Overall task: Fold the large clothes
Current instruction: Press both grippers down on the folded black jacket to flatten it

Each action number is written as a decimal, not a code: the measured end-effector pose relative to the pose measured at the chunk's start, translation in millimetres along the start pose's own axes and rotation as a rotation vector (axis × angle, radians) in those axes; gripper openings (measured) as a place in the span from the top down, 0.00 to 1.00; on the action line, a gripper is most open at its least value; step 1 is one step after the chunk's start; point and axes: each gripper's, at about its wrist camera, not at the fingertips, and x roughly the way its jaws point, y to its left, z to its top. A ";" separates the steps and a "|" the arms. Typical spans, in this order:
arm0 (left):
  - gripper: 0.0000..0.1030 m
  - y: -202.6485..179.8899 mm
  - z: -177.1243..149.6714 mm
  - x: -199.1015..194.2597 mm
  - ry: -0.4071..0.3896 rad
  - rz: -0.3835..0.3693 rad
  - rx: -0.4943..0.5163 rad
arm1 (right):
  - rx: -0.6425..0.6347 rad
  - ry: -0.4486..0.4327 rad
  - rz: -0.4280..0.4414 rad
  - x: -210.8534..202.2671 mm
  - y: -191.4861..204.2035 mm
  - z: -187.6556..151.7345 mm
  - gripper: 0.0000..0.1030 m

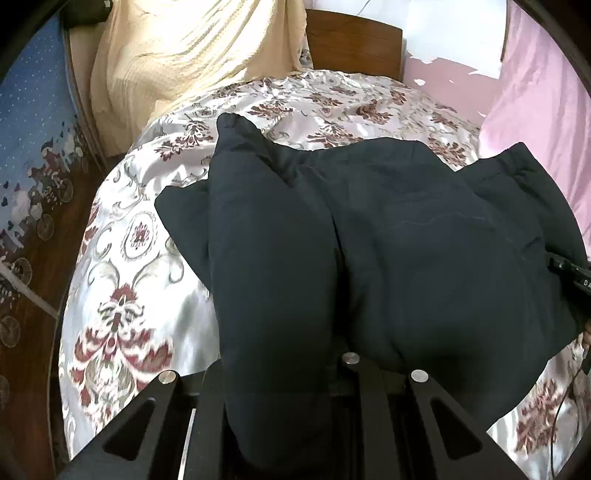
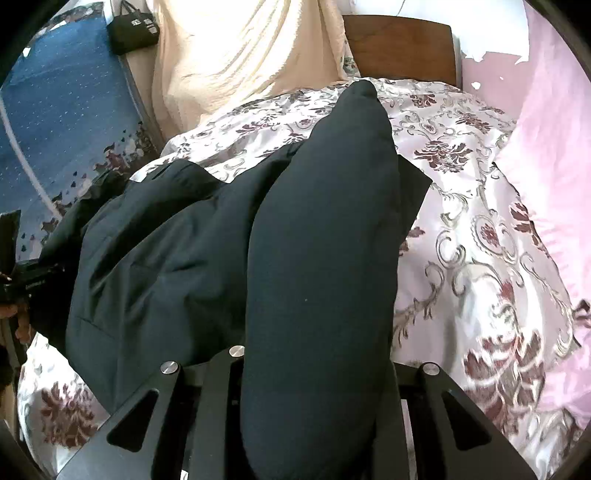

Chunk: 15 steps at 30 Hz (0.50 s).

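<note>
A large dark navy garment (image 1: 369, 221) hangs lifted over a bed. In the left wrist view a thick fold of it runs down between the fingers of my left gripper (image 1: 280, 369), which is shut on the cloth; the fingertips are hidden by it. The rest spreads right toward my right gripper (image 1: 569, 273) at the frame edge. In the right wrist view another long fold of the garment (image 2: 317, 240) passes between the fingers of my right gripper (image 2: 314, 369), shut on it. My left gripper (image 2: 22, 284) shows at the far left, beside a hand.
The bed has a shiny floral bedspread (image 1: 129, 295) (image 2: 480, 258). A cream blanket (image 1: 177, 55) lies at its far end by a wooden headboard (image 1: 354, 40). Pink fabric (image 1: 535, 110) is on the right, blue patterned fabric (image 1: 29, 110) on the left. A black bag (image 2: 133, 29) sits far left.
</note>
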 end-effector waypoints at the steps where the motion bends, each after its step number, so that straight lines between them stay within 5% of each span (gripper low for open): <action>1: 0.83 -0.9 -4.3 -4.9 0.003 -0.002 -0.001 | 0.000 0.001 0.003 -7.8 1.0 -5.3 0.80; 15: 0.83 -8.2 -56.5 -33.8 0.046 -0.011 -0.001 | 0.016 0.025 0.010 -41.9 6.7 -60.4 0.80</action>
